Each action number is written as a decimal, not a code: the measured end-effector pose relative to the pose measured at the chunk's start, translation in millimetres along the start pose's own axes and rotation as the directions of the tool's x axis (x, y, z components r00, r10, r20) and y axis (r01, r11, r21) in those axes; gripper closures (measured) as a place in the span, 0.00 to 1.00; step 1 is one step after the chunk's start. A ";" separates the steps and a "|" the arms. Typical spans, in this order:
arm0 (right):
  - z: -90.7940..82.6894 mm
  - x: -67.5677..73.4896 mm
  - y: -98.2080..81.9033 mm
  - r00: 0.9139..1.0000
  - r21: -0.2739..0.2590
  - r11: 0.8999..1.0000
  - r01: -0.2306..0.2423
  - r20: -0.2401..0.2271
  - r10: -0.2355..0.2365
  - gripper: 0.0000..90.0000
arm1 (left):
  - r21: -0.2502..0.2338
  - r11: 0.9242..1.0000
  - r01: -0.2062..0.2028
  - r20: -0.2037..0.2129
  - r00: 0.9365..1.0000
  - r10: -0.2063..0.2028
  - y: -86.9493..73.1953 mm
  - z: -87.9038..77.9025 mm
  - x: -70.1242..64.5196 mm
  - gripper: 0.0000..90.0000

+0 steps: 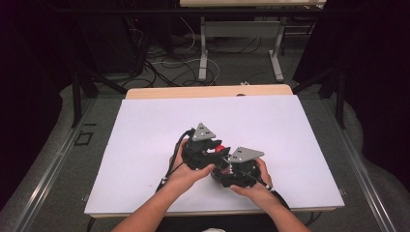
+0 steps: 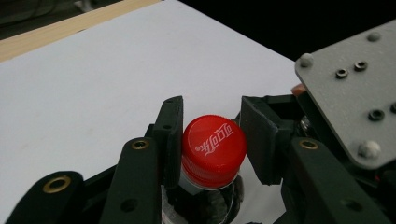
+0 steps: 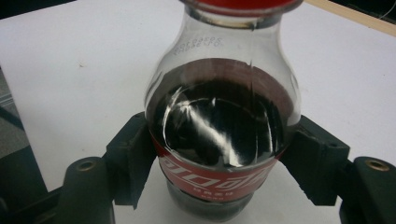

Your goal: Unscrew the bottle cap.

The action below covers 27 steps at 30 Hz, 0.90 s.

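Black jaws, brass rivets, grey screwed plates (image 1: 203, 131)

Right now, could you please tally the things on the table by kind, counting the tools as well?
Bottle: 1
Red cap: 1
Tools: 2, left tool shut on the cap, right tool shut on the bottle
Total: 4

High view: looks forward and down on your table (image 1: 145, 125). Left gripper view: close above the bottle cap (image 2: 214, 148). Right gripper view: close, level with the bottle (image 3: 219, 126). Both share the bottle.
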State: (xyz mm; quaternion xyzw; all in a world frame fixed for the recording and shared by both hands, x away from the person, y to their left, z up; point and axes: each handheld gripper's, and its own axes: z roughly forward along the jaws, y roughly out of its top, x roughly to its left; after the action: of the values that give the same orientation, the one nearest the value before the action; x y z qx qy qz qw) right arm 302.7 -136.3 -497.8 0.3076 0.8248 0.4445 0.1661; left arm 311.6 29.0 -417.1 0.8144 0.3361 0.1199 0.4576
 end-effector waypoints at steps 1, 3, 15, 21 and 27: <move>-0.2 -0.3 0.0 1.000 -0.002 1.000 -0.002 0.000 0.002 0.34 | -0.008 1.000 -0.009 -0.001 1.000 0.009 0.3 0.4 -0.6 0.68; -1.4 -1.0 0.2 1.000 -0.003 1.000 0.001 -0.006 -0.001 0.33 | 0.000 1.000 -0.020 0.017 1.000 0.020 2.3 -0.8 0.2 0.67; -3.5 -2.0 1.1 0.999 -0.015 1.000 0.007 -0.048 -0.008 0.33 | 0.009 0.997 -0.079 0.245 0.967 0.075 15.6 -16.6 31.5 0.47; -4.7 -0.8 1.7 0.998 -0.015 1.000 0.012 -0.062 -0.013 0.33 | 0.057 0.986 -0.159 0.336 0.933 0.131 17.8 -10.8 37.8 0.49; -4.6 -0.6 1.5 0.997 -0.007 1.000 0.027 -0.067 -0.028 0.33 | 0.077 0.978 -0.194 0.308 0.938 0.162 16.7 -3.7 35.9 0.57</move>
State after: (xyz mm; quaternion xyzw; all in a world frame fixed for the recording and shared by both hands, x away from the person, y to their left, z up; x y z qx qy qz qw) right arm 301.2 -138.9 -494.1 0.2806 0.8327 0.4547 0.1453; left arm 343.8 49.1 -405.3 0.8733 0.1936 0.0178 0.4467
